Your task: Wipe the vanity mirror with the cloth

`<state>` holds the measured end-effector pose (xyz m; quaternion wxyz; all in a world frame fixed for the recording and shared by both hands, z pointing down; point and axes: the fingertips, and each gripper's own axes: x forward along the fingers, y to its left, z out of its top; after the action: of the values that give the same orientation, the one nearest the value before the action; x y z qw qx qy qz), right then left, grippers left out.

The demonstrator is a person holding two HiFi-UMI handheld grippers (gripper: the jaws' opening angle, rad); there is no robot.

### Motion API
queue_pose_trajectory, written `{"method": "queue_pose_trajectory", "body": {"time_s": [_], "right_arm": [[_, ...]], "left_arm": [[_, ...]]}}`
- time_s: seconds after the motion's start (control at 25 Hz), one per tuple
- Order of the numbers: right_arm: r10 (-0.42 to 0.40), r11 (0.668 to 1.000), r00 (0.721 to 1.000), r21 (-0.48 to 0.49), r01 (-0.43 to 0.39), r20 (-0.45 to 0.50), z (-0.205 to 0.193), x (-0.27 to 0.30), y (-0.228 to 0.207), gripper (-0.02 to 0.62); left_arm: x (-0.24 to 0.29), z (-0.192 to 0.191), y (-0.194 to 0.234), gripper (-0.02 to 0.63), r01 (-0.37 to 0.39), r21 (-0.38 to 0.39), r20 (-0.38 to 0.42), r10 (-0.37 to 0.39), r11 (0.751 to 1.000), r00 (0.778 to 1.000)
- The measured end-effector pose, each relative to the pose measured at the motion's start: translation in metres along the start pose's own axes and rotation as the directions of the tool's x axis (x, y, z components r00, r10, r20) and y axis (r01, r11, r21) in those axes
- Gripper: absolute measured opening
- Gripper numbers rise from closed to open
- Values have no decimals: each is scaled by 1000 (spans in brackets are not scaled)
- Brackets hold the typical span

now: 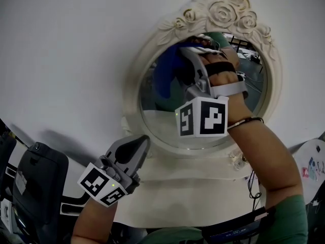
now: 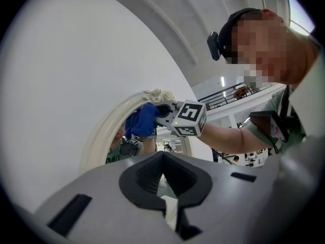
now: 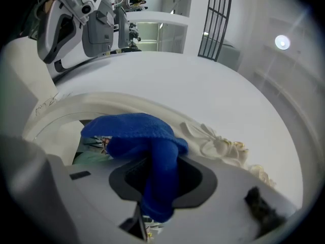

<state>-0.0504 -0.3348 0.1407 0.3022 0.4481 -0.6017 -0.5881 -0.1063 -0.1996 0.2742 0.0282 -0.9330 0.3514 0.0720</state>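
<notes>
The cloth (image 3: 134, 131) looks knitted, the mirror glass (image 1: 157, 121) glossy.

Right arm (image 1: 264, 156) is raised with the forearm bare, its hand (image 1: 223, 78) wrapped round the right gripper (image 1: 189, 50). The jaws of this gripper are clamped on a blue cloth (image 3: 152, 151). Left gripper (image 1: 133, 151) is held lower and to the left, tilted upward, jaws together with nothing between them. Left forearm (image 1: 91, 222) enters from the lower edge.

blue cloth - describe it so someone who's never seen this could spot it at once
Against the white wall stands an oval mirror in a cream, rose-carved frame. Near the frame's top, the right gripper is shut on the cloth: a bunched, bright blue wad, the only blue thing there.
</notes>
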Motion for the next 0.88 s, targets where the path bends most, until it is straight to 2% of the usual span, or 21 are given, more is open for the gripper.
{"method": "queue_pose_trajectory", "body": {"time_s": [0.32, 0.6, 0.72, 0.88], "right_arm": [[-31, 1000, 992, -6, 31, -124, -82, -36, -18, 110], [-51, 999, 955, -22, 46, -291, -166, -74, -33, 110], [-65, 998, 938, -27, 59, -342, -186, -84, -36, 110], [-73, 997, 927, -42, 62, -367, -193, -88, -36, 109]], "left_arm": [[13, -3, -14, -3, 34, 0, -9, -34, 999, 999], [23, -2, -26, -3, 65, 1, -1, -65, 998, 998], [26, -3, -30, -3, 77, 1, -1, -77, 997, 997], [24, -1, -35, -3, 84, 5, 1, -84, 996, 996]]}}
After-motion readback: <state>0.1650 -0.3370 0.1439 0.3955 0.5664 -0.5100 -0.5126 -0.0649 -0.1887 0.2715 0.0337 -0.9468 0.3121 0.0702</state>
